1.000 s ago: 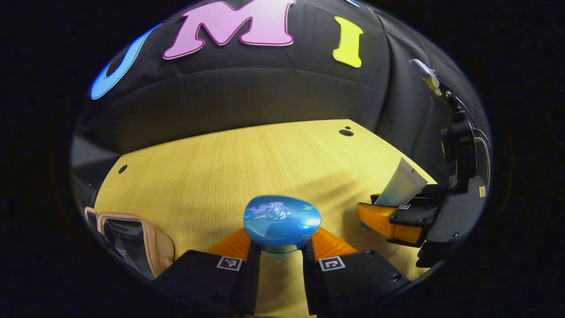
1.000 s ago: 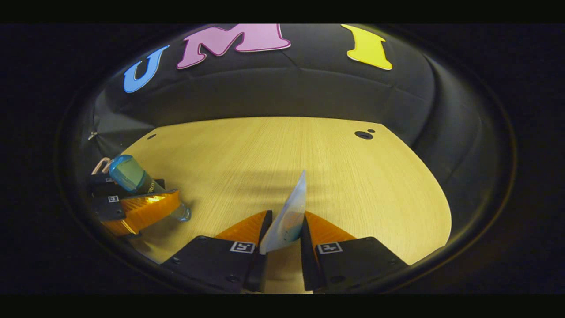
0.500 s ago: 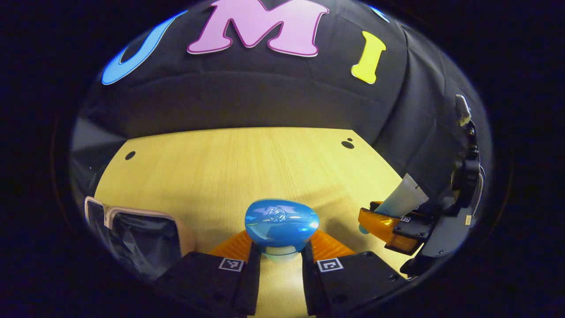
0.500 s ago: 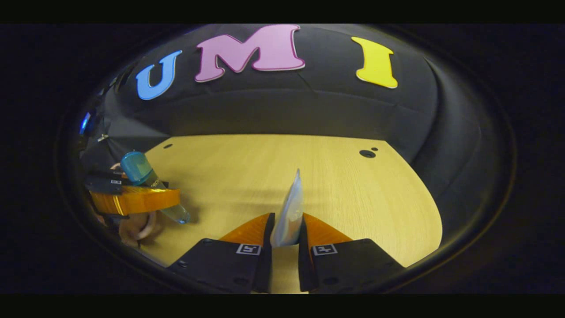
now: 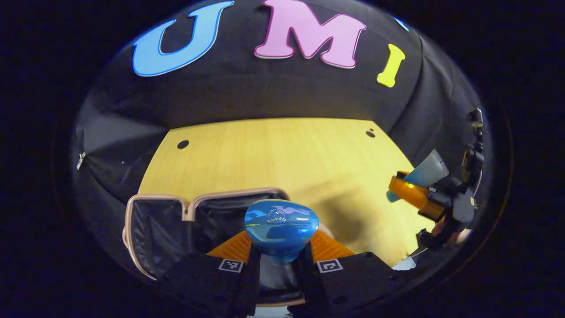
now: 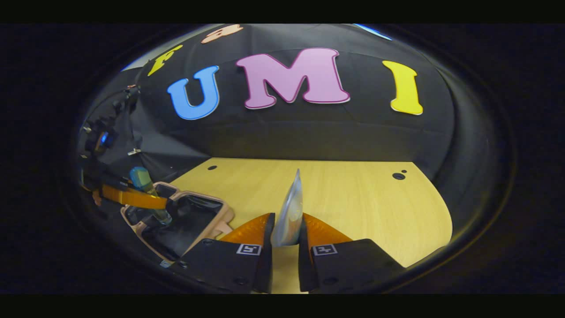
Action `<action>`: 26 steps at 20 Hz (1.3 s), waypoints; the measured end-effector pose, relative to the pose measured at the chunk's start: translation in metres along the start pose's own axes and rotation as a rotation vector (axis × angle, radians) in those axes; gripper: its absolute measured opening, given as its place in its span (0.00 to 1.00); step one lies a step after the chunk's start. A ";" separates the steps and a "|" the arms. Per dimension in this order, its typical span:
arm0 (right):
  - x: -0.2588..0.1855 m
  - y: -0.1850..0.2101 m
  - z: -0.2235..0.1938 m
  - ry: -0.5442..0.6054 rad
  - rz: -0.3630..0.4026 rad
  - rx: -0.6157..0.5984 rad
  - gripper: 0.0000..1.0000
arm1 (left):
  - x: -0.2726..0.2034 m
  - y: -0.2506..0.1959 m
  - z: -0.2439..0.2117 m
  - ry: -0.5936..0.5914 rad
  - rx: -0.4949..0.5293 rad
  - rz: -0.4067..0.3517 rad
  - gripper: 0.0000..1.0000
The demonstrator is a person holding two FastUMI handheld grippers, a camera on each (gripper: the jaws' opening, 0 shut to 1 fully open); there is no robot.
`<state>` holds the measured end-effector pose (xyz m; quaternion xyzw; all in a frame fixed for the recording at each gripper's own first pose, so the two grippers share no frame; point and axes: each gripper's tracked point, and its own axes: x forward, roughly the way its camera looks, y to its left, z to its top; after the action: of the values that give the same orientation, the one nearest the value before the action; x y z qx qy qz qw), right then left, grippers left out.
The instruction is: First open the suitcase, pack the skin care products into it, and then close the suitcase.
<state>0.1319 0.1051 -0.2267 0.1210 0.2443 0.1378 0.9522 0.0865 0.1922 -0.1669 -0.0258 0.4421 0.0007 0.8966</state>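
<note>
**Both grippers loaded, left one over the open suitcase**

Left gripper (image 5: 279,260) is clamped on a bottle (image 5: 281,227) with a blue cap, cap end pointing forward out of the fingers. The open suitcase (image 5: 154,207) lies directly below and ahead of this gripper, dark lining showing, pale rim around it. Right gripper (image 6: 285,254) is clamped narrow on a flat tube (image 6: 291,207), held edge-on and upright between its fingers; the suitcase (image 6: 220,212) is off to its left, the bare table (image 6: 353,203) ahead.

Risks, as judged: the bottle is held near its neck, so it may pivot or slip on release and land on the rim instead of inside. The tube is thin and soft; it may slide through the grip. The two grippers converge on one opening and could collide.

Versus one second ago: the suitcase sat at the left gripper's far lower left; now it is under the bottle. The right gripper has also swung toward it.
</note>
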 end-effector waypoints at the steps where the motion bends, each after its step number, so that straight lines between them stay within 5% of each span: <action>1: -0.005 0.012 0.001 -0.005 0.014 -0.012 0.27 | 0.008 0.016 -0.024 0.075 0.006 0.019 0.46; 7: -0.031 0.067 -0.007 0.008 0.079 -0.065 0.34 | 0.051 0.038 -0.124 0.372 -0.055 0.028 0.46; 11: -0.045 0.085 -0.017 0.029 0.078 -0.090 0.19 | 0.064 0.037 -0.136 0.399 -0.093 0.056 0.43; 13: -0.048 0.092 -0.022 0.041 0.076 -0.109 0.27 | 0.065 0.041 -0.138 0.398 -0.111 0.051 0.55; 15: -0.048 0.105 -0.030 0.072 0.090 -0.106 0.23 | 0.064 0.041 -0.138 0.381 -0.113 0.038 0.54; 19: -0.041 0.147 -0.053 0.168 0.164 -0.076 0.19 | 0.045 0.037 -0.116 0.251 -0.124 0.016 0.83; 21: -0.033 0.169 -0.065 0.229 0.213 -0.066 0.27 | 0.024 0.036 -0.095 0.145 -0.127 -0.024 0.86; 22: -0.030 0.180 -0.074 0.270 0.238 -0.047 0.19 | 0.014 0.038 -0.088 0.103 -0.138 -0.043 0.86; 23: -0.025 0.189 -0.082 0.310 0.255 -0.023 0.34 | 0.004 0.042 -0.081 0.068 -0.155 -0.058 0.86; 25: -0.010 0.210 -0.106 0.419 0.283 0.018 0.19 | -0.019 0.059 -0.077 0.019 -0.201 -0.043 0.86; 26: -0.006 0.218 -0.122 0.500 0.294 0.033 0.27 | -0.027 0.075 -0.080 0.000 -0.228 -0.029 0.86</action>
<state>0.0220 0.3269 -0.2630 0.1327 0.4533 0.2960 0.8302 0.0048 0.2636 -0.1980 -0.1340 0.4386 0.0379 0.8878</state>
